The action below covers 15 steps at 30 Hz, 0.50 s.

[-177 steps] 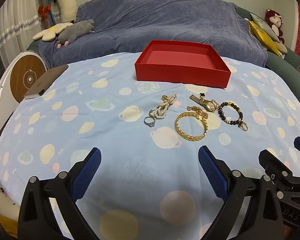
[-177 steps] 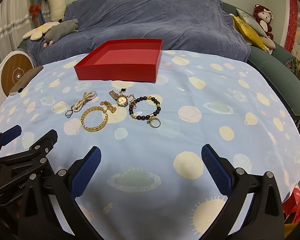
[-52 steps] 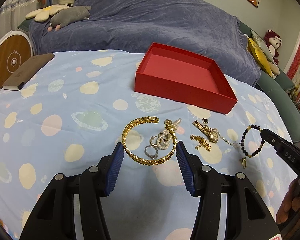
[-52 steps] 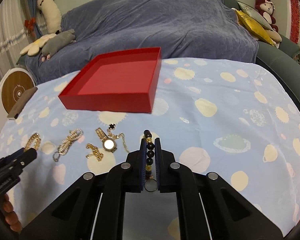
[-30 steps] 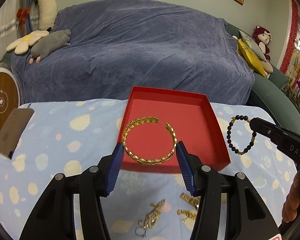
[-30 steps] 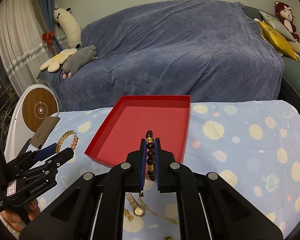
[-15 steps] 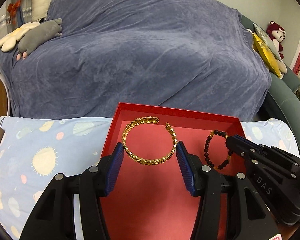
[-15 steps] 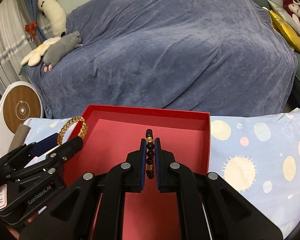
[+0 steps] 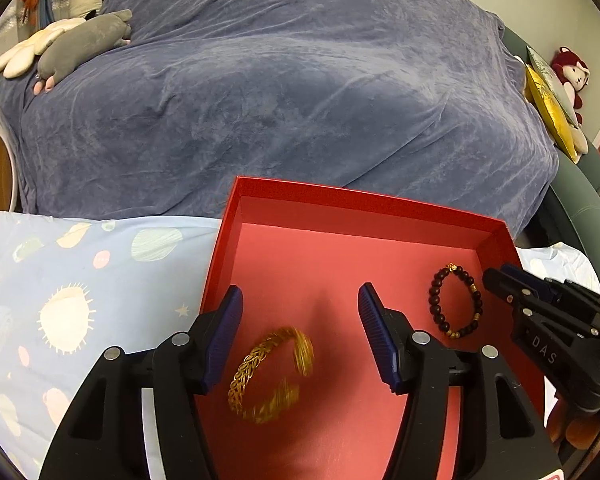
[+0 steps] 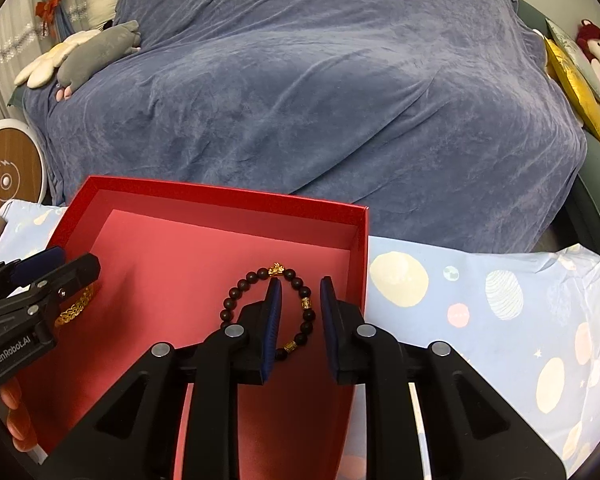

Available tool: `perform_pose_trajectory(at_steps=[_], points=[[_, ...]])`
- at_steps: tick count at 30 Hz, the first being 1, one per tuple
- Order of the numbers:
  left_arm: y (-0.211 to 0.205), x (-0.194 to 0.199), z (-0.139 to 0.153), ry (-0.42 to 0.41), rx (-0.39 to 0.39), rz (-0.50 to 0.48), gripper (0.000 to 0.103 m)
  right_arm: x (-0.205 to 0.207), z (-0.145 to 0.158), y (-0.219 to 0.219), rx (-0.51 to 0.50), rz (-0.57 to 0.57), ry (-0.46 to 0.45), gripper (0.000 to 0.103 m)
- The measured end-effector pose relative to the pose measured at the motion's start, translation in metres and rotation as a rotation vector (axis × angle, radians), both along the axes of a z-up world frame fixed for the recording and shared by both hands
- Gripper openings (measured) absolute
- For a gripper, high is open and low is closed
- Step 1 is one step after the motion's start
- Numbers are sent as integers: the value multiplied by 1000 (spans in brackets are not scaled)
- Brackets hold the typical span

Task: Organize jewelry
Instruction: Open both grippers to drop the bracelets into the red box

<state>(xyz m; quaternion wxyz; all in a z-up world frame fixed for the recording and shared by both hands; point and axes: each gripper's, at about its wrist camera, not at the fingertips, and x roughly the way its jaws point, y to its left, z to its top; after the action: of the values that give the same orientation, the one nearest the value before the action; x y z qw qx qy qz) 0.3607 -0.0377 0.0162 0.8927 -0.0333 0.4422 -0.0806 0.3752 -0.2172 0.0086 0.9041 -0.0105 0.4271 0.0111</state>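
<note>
Two bracelets in one red box [image 9: 380, 204]: gold bangle [image 9: 270, 374], beaded bracelet [image 10: 268, 308].

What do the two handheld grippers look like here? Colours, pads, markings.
Both are black plastic two-finger clamps with ribbed dark-blue pads and round silver screw heads. The left gripper carries white "GenRobot.AI" lettering on its side; the right gripper carries "DAS". No cables or sleeves are visible, only bare fingertips beneath each.

Surface: a table under a pale blue planet-print cloth [image 9: 100, 280] is carrying everything.
Landmark: a red box [image 9: 352, 208] is sitting directly on the cloth.
Left of the box: bare cloth is showing.
Right of the box: more cloth [image 10: 500, 300] is showing.
</note>
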Motion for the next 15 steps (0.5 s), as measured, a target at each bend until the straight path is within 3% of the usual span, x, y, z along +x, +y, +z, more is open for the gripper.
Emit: perform_pose_trajectory(at_steps=[1, 6, 11, 15], points=[[0, -2, -1, 5, 2, -3, 58, -3, 4, 1, -3, -1, -14, 37], [8, -22, -2, 32, -14, 11, 58, -46, 39, -3, 63, 9, -59, 40], [25, -71, 27, -38, -35, 25, 58, -117, 72, -3, 113, 31, -98, 52], [43, -116, 44, -68, -38, 32, 58, -174, 78, -4, 175, 24, -110, 55]])
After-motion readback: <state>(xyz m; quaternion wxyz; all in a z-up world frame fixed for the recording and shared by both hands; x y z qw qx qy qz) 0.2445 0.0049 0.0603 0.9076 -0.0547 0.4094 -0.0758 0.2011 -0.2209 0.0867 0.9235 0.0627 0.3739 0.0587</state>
